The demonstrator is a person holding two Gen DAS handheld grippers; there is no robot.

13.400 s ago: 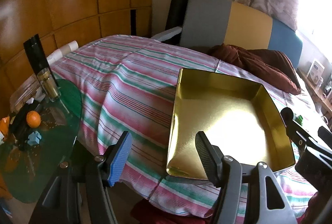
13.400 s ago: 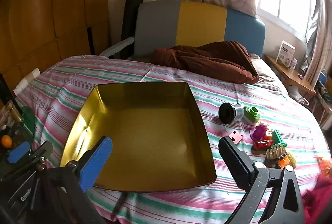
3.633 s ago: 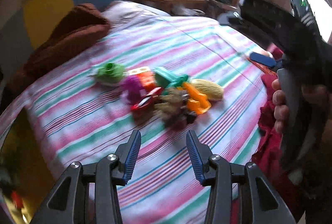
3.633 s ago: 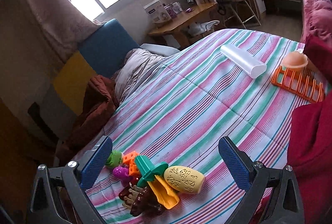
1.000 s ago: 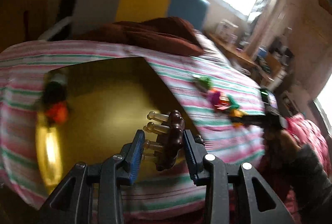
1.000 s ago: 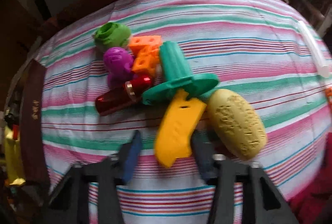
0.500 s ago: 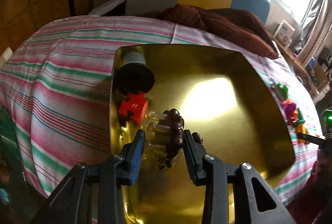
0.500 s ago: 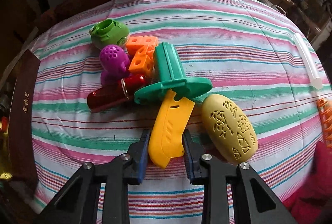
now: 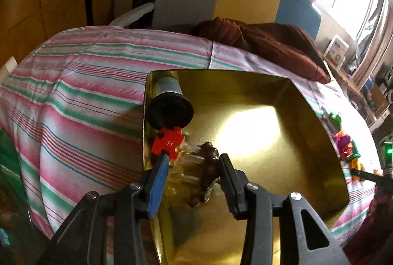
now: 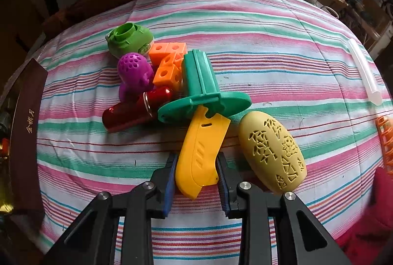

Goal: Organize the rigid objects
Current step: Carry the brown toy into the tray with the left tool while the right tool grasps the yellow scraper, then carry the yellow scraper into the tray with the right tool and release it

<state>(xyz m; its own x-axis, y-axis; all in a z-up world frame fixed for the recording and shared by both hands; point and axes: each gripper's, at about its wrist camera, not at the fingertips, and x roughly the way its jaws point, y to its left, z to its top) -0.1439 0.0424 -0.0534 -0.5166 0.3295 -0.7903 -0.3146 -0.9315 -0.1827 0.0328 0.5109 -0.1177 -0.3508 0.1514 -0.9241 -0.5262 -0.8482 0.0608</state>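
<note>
1. Two hand-held grippers work at once. The left hand-held gripper [image 9: 194, 165] has just been opening its jaws; the brown spiky toy [image 9: 200, 166] sits between them with a gap showing at the blue pad, so it looks released rather than gripped.
2. That toy rests inside the gold tin [image 9: 319, 117] on the bed, near the wall at the tin's 9 o'clock side. At the toy's 11 o'clock lies a red puzzle piece [image 9: 168, 142], and beyond it a black-ended cylinder [image 9: 169, 107].
3. The right hand-held gripper [image 10: 196, 171] is closed narrow on the yellow plastic piece [image 10: 200, 154] — pads pressing its two long sides near the lower end.
4. The piece looks light, stiff and smooth, so likely a little slippery; gripping across its flat sides suits it.
5. Its top end tucks under the green flanged toy [image 10: 203, 97] at 12 o'clock — lifting may drag that. The perforated yellow oval [image 10: 272, 152] lies just beside, at 3 o'clock.
</note>
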